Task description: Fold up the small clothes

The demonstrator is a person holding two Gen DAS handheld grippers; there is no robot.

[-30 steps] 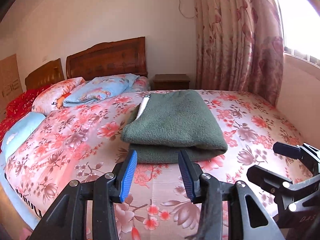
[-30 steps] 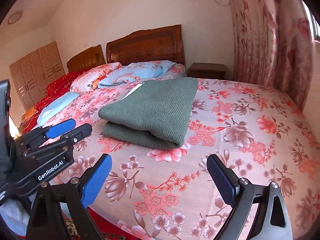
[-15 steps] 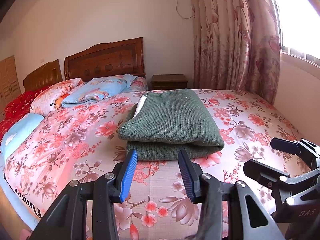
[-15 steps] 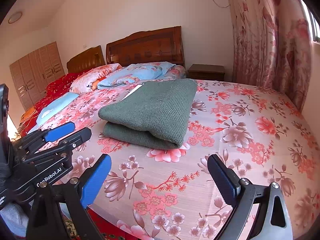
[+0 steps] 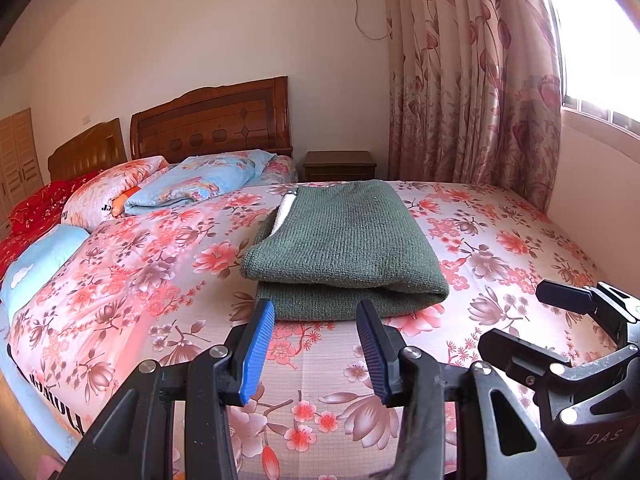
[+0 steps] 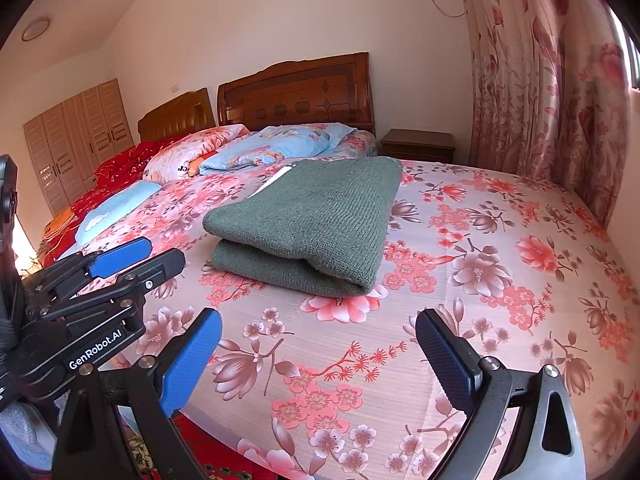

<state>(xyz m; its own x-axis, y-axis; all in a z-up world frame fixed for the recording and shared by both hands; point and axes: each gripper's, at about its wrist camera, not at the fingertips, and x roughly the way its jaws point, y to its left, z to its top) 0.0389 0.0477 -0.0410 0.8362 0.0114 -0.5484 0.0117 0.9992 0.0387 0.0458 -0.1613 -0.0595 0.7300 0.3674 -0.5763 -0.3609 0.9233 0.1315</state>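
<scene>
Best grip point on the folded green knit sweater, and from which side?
Take the folded green knit sweater at its near rounded fold edge, low from the bed's foot. There the layers stack into one thick lip facing both open claws, left claw nearest.

A dark green knitted garment (image 5: 344, 248), showing a strip of white at its far edge, lay on a pale pink bedspread (image 5: 520, 248) printed with coral and mauve blossoms. Light blue floral pillows (image 5: 200, 182) and a pink-and-orange flowered one (image 5: 104, 192) sat against reddish-brown wooden headboards (image 5: 212, 120), beside a red patterned cover (image 5: 36, 208). Pink curtains (image 5: 472, 80) bore a rose-coloured leaf-and-flower print against cream walls (image 5: 200, 28). Both black grippers, left (image 5: 315, 350) and right (image 6: 318, 364), carried bright blue pads (image 5: 256, 352).
</scene>
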